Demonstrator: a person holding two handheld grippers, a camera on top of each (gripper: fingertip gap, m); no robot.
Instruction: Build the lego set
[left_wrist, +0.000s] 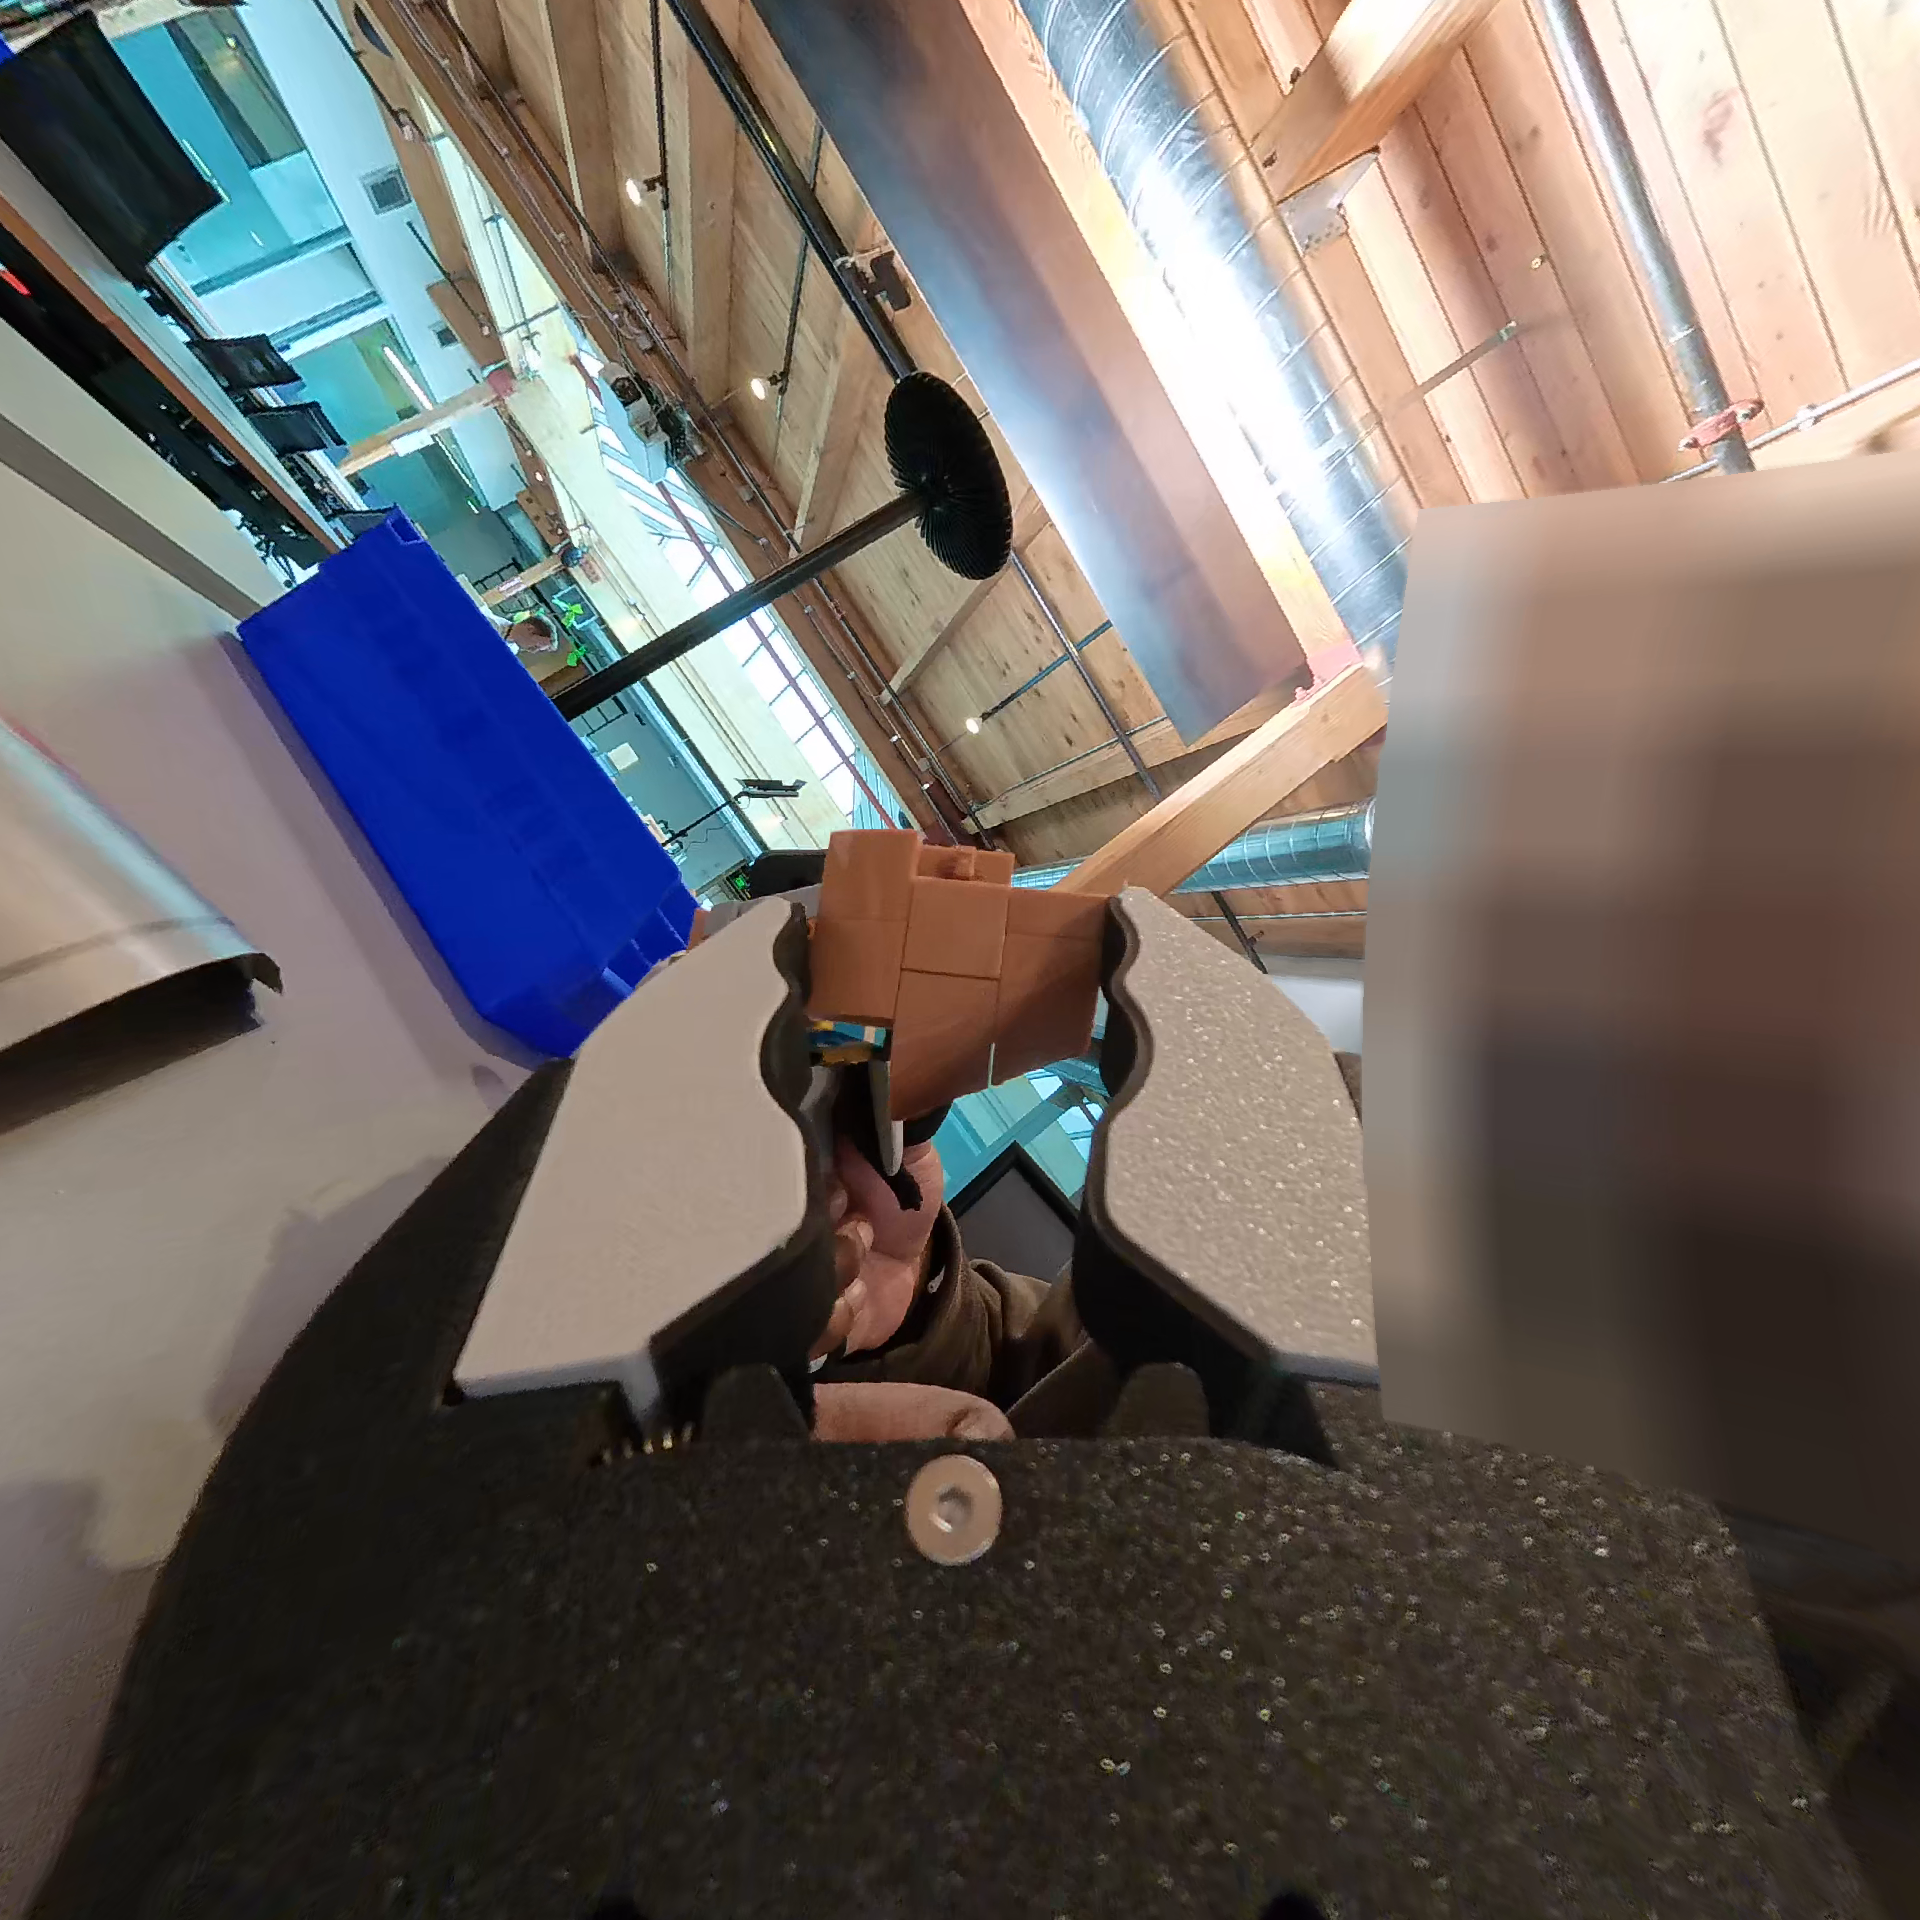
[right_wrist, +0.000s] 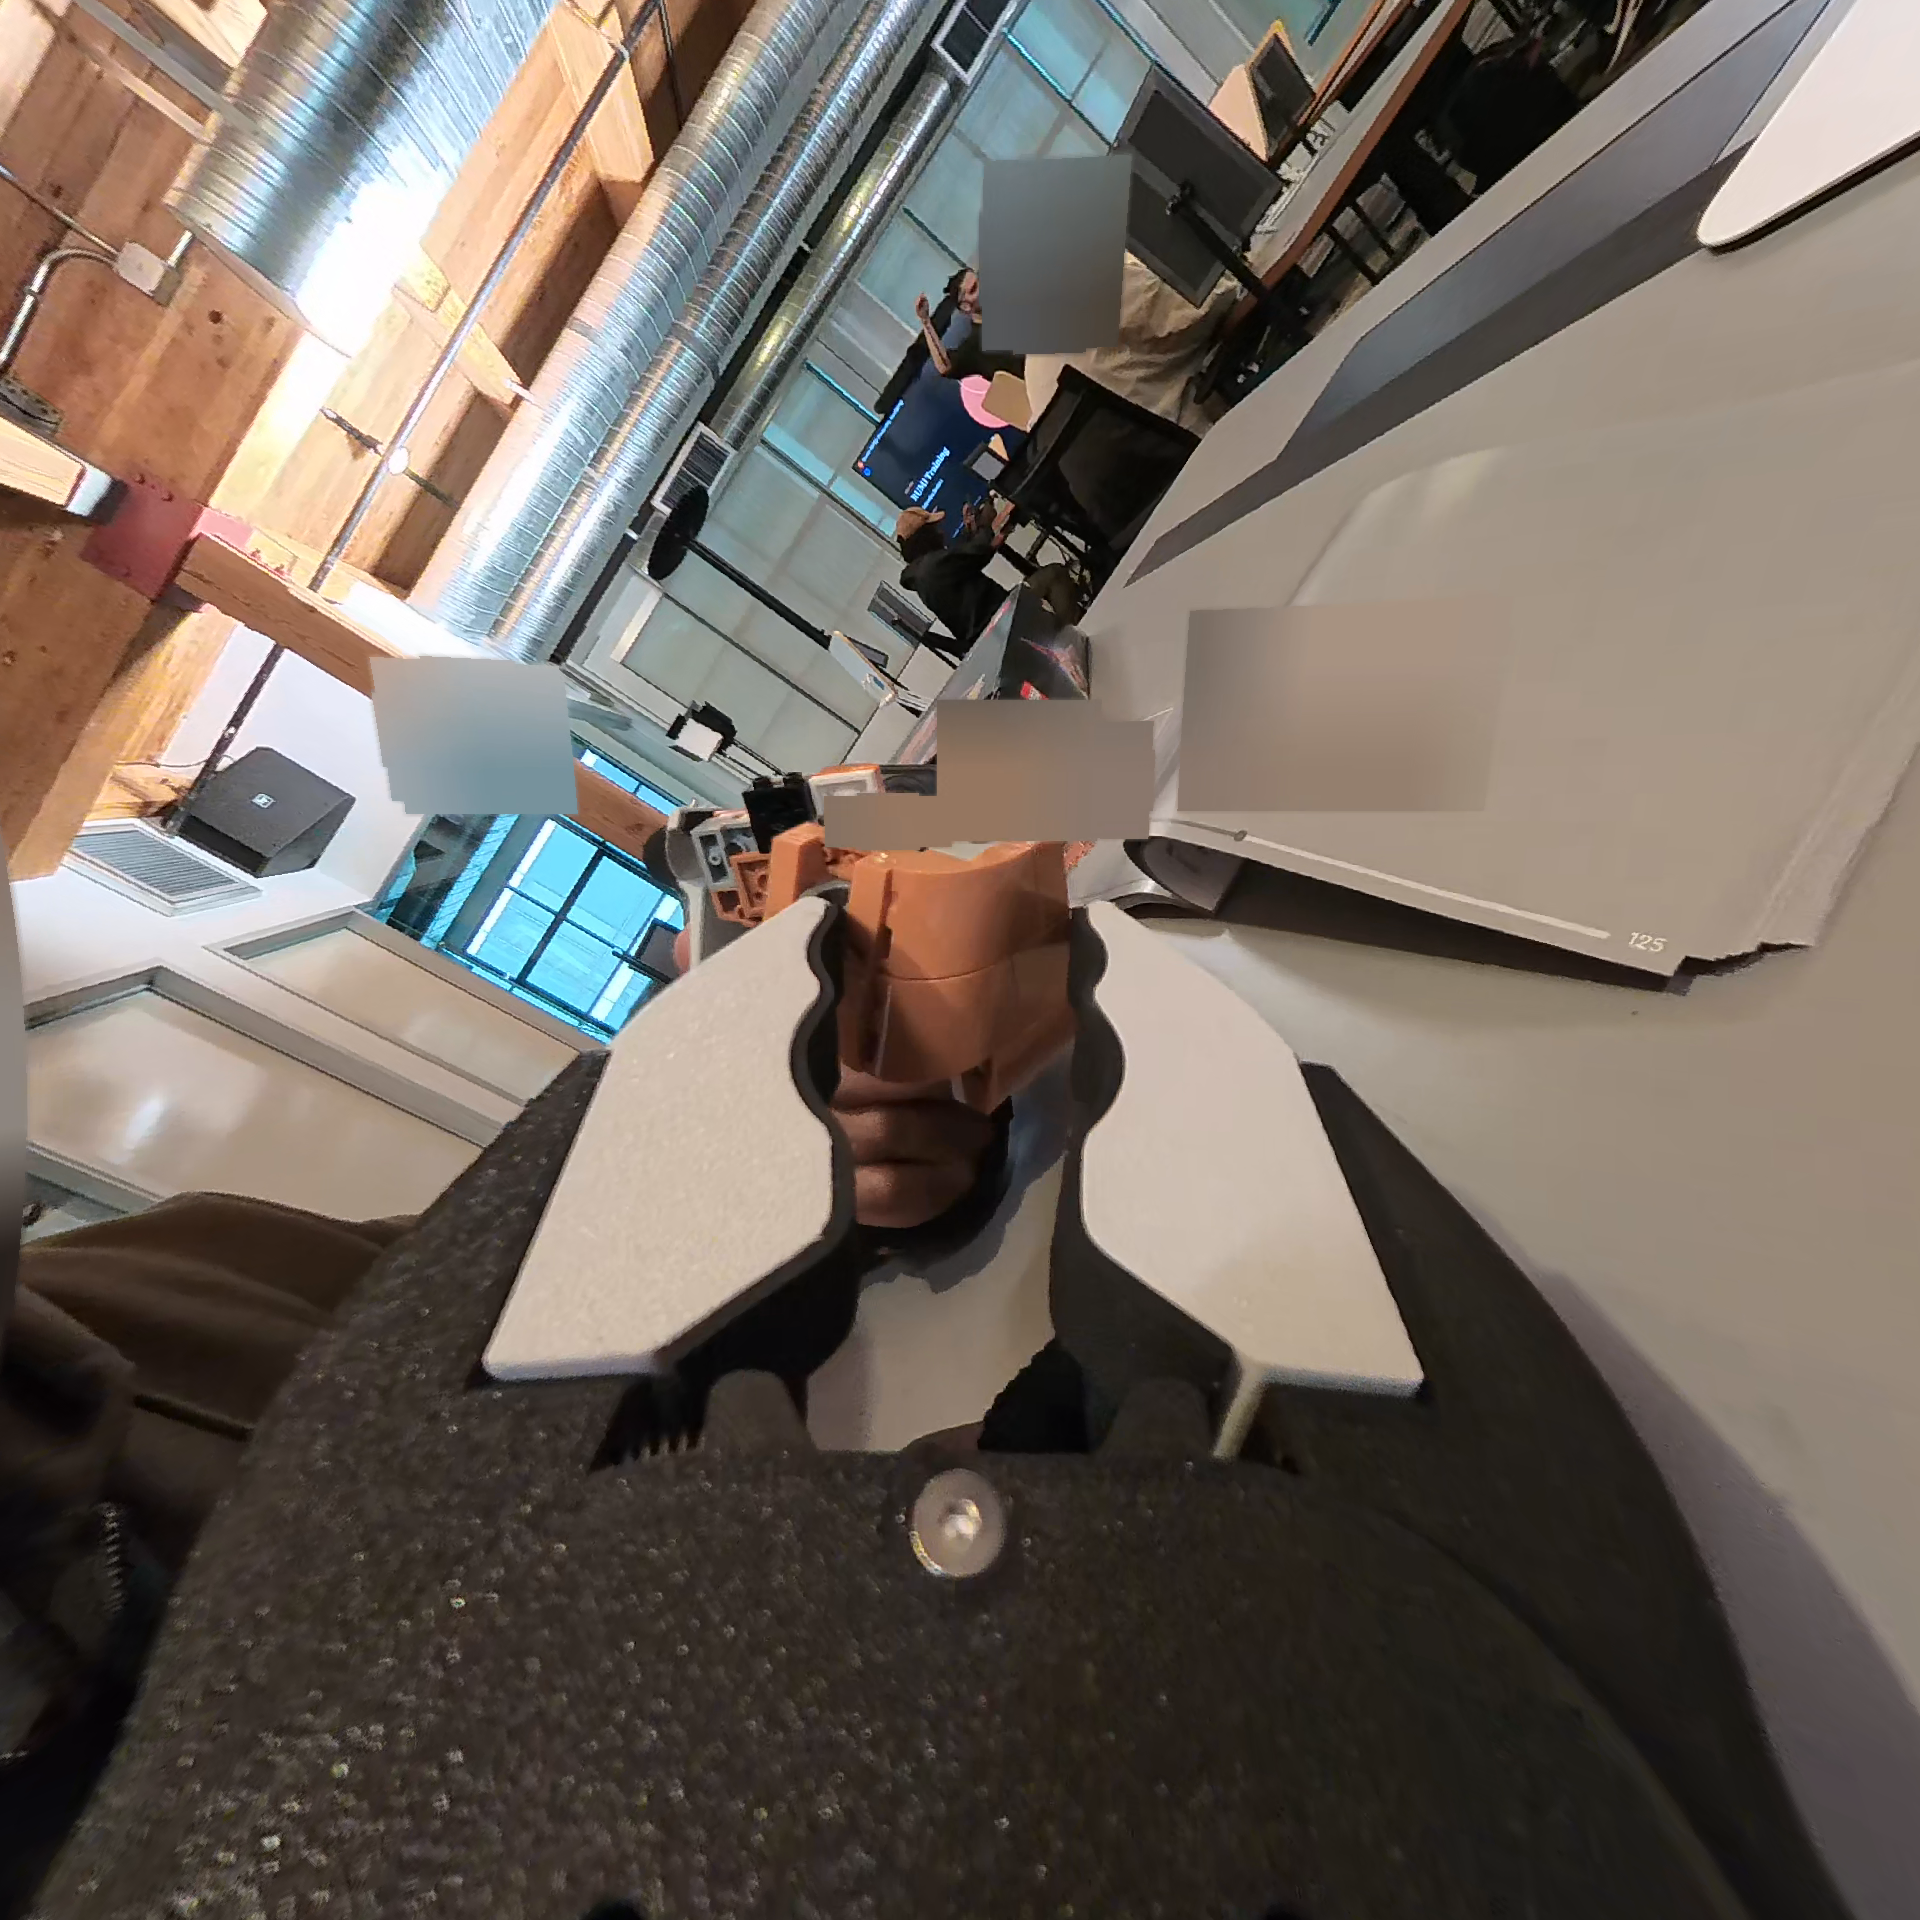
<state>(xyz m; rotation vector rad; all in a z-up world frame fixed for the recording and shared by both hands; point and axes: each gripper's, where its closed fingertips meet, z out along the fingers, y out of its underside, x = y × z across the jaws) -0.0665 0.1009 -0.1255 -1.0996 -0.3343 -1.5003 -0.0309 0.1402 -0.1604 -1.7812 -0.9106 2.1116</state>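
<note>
An orange-brown lego build (left_wrist: 951, 971) sits between the fingers of my left gripper (left_wrist: 951, 932), which is shut on its two sides and holds it up in the air. A small black and white part (left_wrist: 883, 1117) hangs below it, with a person's hand (left_wrist: 883, 1247) behind. In the right wrist view my right gripper (right_wrist: 951, 925) is shut on an orange-brown lego build (right_wrist: 966, 966) with curved panels. Grey and black pieces (right_wrist: 727, 847) stick out at its far left. I cannot tell whether both grippers hold one build.
A blue plastic bin (left_wrist: 447, 769) stands on the grey table (left_wrist: 208, 1195). An open instruction booklet (right_wrist: 1455, 862) lies on the table, its edge also in the left wrist view (left_wrist: 104, 935). Both cameras tilt up at the wooden ceiling and ducts. People stand far off. The tips of one gripper are about 7 centimetres away from the tips of the other.
</note>
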